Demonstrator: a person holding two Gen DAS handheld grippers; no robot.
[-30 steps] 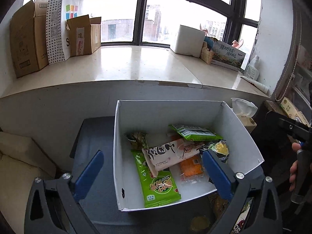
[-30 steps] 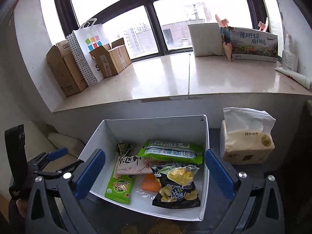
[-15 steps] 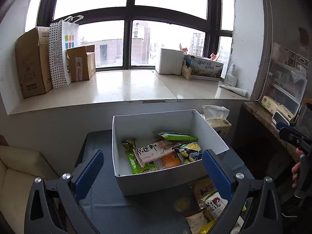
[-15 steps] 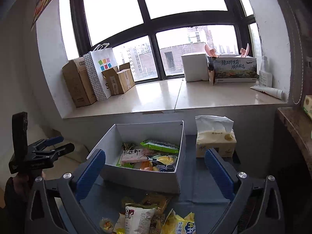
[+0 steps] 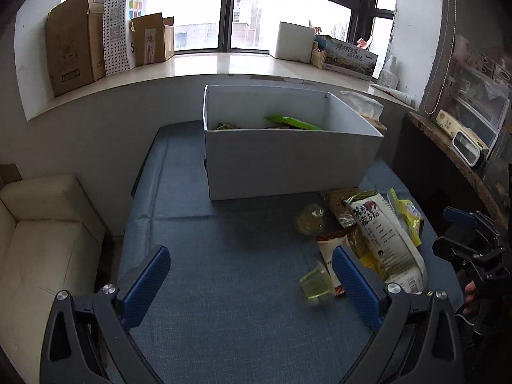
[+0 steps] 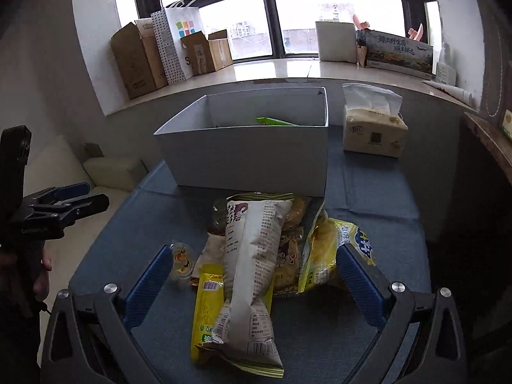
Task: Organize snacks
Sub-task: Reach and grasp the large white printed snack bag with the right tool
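Observation:
A white cardboard box stands on the blue tablecloth, with a green snack packet showing above its rim. A heap of loose snacks lies in front of it: a long white bag, a yellow chips bag, a yellow stick packet and small clear jelly cups. My left gripper is open and empty, low over bare cloth left of the heap. My right gripper is open, its fingers on either side of the white bag.
A tissue pack stands right of the box. A cream sofa is left of the table. Cardboard boxes and a dotted paper bag stand on the window sill. A wooden shelf with containers is at the right.
Both grippers have pulled back from above the box and dropped low toward the table's front. The box contents are now mostly hidden behind its front wall, and the loose snack heap is close.

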